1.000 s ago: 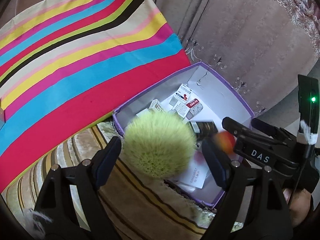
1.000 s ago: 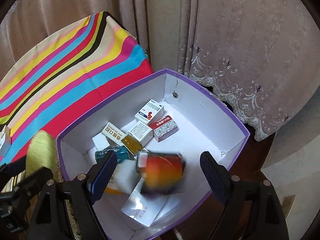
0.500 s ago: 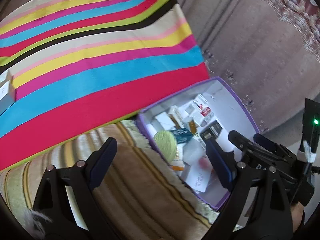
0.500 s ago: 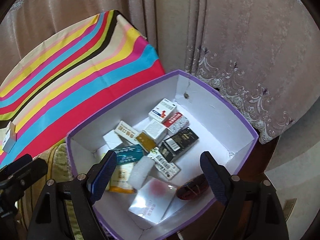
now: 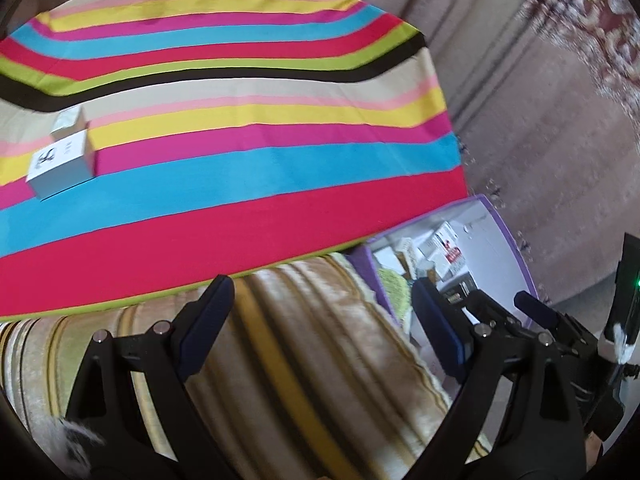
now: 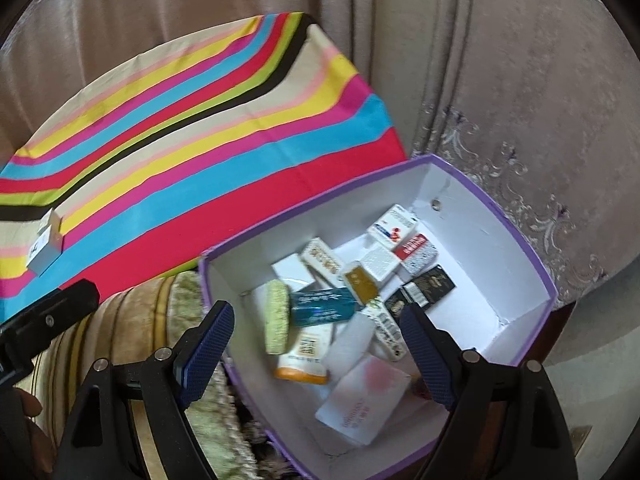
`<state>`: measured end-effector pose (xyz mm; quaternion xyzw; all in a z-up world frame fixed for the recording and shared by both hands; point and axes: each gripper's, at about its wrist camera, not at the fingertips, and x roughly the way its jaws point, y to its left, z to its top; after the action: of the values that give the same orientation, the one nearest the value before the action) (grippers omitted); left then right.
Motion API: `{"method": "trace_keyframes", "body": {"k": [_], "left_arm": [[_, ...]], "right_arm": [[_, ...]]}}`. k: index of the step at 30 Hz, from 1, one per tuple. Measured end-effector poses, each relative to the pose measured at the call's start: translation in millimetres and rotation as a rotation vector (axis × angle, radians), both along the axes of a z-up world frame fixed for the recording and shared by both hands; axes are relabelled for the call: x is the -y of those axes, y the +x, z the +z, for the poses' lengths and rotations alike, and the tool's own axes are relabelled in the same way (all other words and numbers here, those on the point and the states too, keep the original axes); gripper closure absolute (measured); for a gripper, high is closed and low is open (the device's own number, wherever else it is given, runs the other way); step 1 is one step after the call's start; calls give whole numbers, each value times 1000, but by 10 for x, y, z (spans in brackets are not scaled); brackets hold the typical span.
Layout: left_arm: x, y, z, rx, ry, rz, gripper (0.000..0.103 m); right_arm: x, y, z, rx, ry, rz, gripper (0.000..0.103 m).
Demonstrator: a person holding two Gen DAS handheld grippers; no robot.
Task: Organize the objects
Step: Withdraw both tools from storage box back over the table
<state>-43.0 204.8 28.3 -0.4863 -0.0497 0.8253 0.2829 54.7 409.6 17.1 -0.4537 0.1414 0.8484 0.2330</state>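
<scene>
Your left gripper (image 5: 320, 328) is hanging wide open with nothing between its pads, over a brown and gold striped cushion (image 5: 304, 380). Your right gripper (image 6: 316, 344) is also standing spread wide and empty, above the near side of the purple box (image 6: 536, 272).

The right wrist view is looking straight into the box, which the left view is showing only as a sliver past its right finger. Nearest you in it, a pale flat packet (image 6: 360, 400) is lying at a slant. Beyond that, the green fluffy ball (image 6: 277, 322) is resting against the box's left inner wall, seen as a tall oval with its long axis running near to far; the left view is catching only a blurred edge of it (image 5: 394, 288). A teal carton (image 6: 322, 306) is lying crosswise, touching it, and small cartons are crowding the middle toward the far wall.

The left view is giving you the striped cloth (image 5: 240, 160) broadly, with a white box (image 5: 60, 164) sitting far left on it, well apart from the purple box.
</scene>
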Motion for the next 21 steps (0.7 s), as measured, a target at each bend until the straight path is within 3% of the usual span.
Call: {"method": "trace_keyframes", "body": {"k": [21], "left_arm": [[971, -288, -19, -2, 20, 211, 11]], "right_arm": [[517, -478, 12, 29, 30, 123, 17]]}}
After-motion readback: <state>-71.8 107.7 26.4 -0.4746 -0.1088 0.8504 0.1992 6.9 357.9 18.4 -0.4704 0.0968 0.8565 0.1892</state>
